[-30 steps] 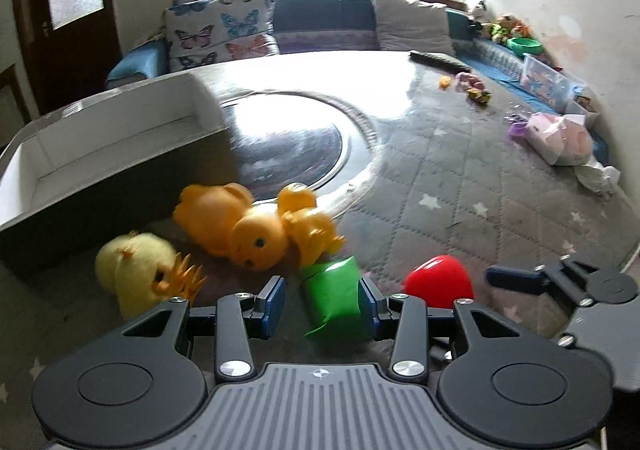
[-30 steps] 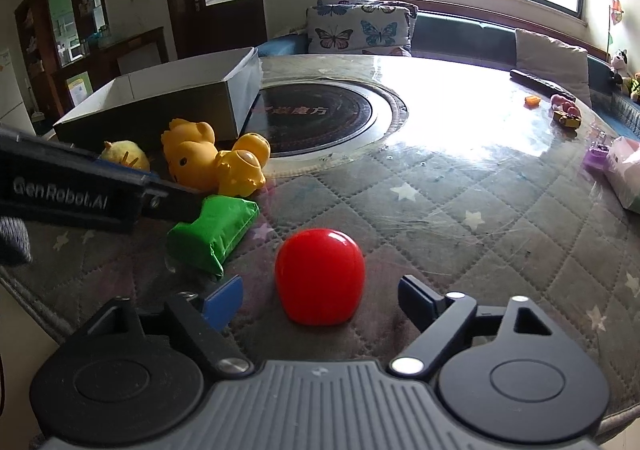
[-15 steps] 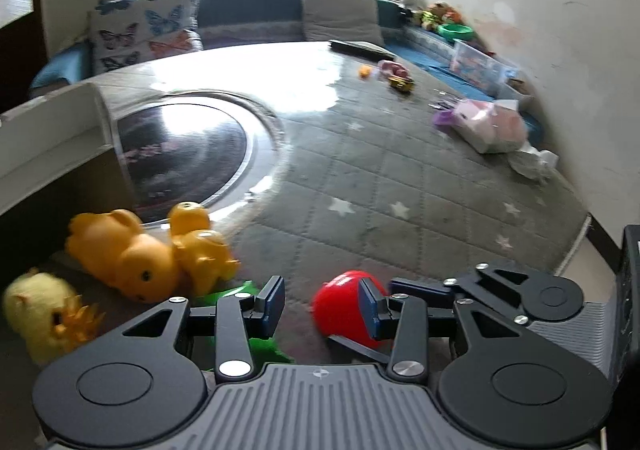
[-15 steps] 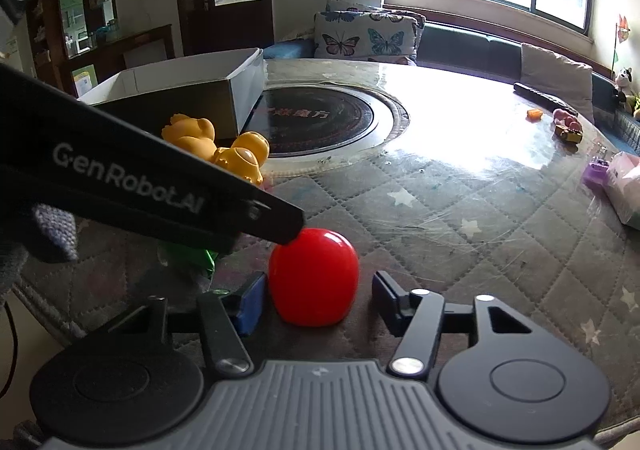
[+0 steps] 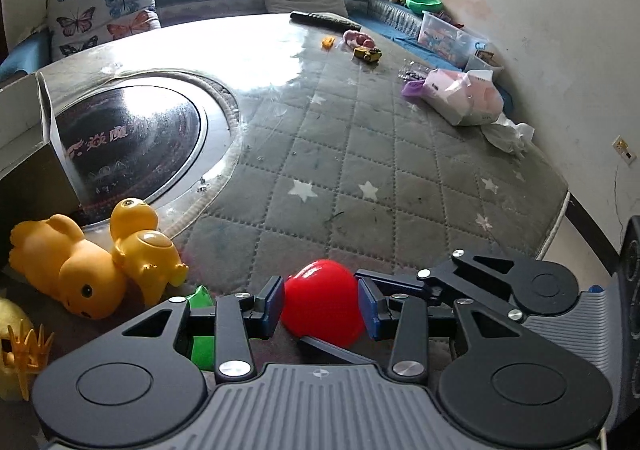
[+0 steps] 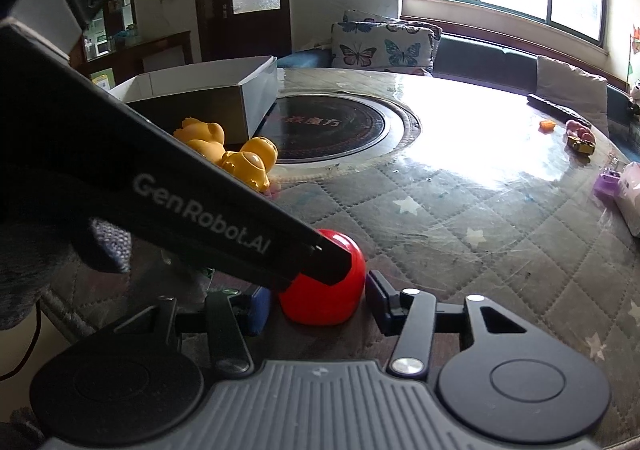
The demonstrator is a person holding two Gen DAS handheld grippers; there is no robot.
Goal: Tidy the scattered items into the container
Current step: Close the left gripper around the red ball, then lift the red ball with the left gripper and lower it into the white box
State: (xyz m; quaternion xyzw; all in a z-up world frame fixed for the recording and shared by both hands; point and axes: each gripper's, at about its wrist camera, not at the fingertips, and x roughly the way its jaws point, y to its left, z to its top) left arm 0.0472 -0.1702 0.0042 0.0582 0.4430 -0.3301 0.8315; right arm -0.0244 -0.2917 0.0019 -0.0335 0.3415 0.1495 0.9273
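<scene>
Left claw (image 5: 322,300) swung onto one red ball (image 5: 323,306), beside two orange ducks (image 5: 100,270).

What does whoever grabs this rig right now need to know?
Left gripper: open, fingers flanking the glossy red rounded toy.
Right gripper: open, straddling the same toy, jaws near its sides; no firm grip visible.
Red toy sits on the quilted grey table.
Two orange rubber ducks, green soft pouch and fuzzy yellow chick lie loose near the open grey cardboard box.
Done: nothing visibly boxed.
Left: all five toys.
</scene>
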